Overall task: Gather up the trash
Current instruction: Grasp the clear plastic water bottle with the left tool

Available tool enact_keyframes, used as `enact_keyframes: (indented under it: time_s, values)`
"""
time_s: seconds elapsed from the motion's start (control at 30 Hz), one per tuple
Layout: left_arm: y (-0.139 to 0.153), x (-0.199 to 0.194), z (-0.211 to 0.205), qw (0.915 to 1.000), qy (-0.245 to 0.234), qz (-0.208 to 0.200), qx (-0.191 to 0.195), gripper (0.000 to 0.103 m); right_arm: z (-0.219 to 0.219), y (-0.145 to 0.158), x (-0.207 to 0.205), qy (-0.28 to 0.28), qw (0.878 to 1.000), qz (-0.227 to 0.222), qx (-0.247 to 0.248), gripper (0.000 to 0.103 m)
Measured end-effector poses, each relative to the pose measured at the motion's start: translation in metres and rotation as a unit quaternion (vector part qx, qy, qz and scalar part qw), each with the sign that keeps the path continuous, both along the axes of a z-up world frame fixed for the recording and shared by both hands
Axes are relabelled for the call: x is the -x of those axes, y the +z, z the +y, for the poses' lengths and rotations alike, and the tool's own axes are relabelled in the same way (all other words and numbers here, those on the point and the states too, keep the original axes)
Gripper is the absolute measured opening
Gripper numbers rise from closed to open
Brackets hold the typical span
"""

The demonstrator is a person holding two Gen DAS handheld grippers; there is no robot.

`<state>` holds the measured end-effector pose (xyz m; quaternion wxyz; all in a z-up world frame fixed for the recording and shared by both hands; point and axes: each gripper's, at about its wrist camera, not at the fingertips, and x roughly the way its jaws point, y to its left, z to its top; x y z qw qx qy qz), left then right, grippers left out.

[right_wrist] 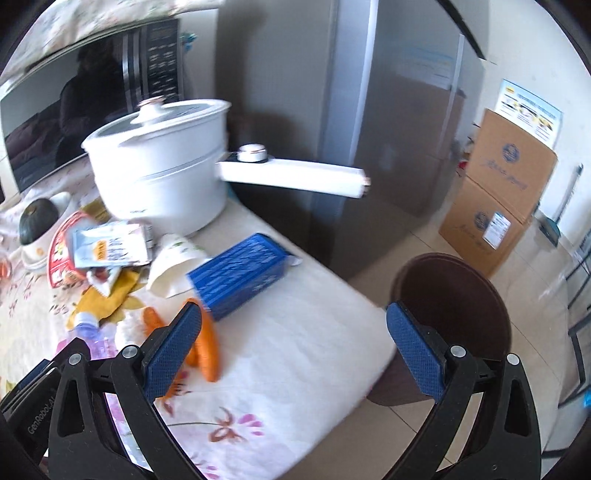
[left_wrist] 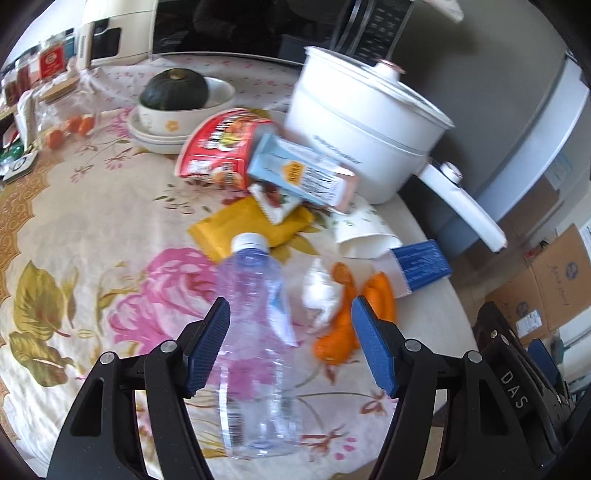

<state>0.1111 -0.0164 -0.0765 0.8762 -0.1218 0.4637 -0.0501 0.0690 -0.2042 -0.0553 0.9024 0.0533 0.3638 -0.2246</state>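
A clear plastic bottle (left_wrist: 255, 332) with a white cap lies on the floral tablecloth (left_wrist: 74, 240). My left gripper (left_wrist: 290, 325) is open, its blue pads either side of the bottle's upper body. Beyond lie orange peels (left_wrist: 343, 325), a white tissue (left_wrist: 317, 291), a blue box (left_wrist: 421, 264), a paper cup (left_wrist: 364, 230), a yellow wrapper (left_wrist: 251, 225), a light blue carton (left_wrist: 303, 173) and a red snack bag (left_wrist: 221, 144). My right gripper (right_wrist: 295, 332) is open and empty above the table corner, near the blue box (right_wrist: 240, 277) and orange peels (right_wrist: 207, 343). A dark brown bin (right_wrist: 454, 306) stands on the floor beside the table.
A white electric pot (left_wrist: 365, 122) with a long handle (right_wrist: 291, 175) stands at the table's far right. A squash in a bowl (left_wrist: 177, 92), jars and a microwave (left_wrist: 240, 26) are behind. A grey fridge (right_wrist: 369, 129) and cardboard boxes (right_wrist: 498, 184) stand past the table.
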Motion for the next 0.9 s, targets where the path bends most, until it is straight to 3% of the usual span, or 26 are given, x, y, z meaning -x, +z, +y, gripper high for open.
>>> enact_keyframes:
  time_s: [0.37, 0.5, 0.9]
  values:
    - [-0.032, -0.019, 0.061, 0.9967, 0.054, 0.059, 0.013, 0.067, 0.055, -0.014, -0.034, 0.074, 0.997, 0.027, 0.009, 0.096]
    - [-0.043, -0.028, 0.067, 0.9938, 0.047, 0.084, 0.055, 0.082, 0.051, -0.017, -0.043, 0.078, 0.996, 0.037, -0.008, 0.096]
    - [-0.054, -0.035, 0.041, 0.9842, -0.017, 0.129, 0.120, 0.083, 0.013, -0.032, -0.057, 0.061, 0.993, 0.063, -0.078, 0.096]
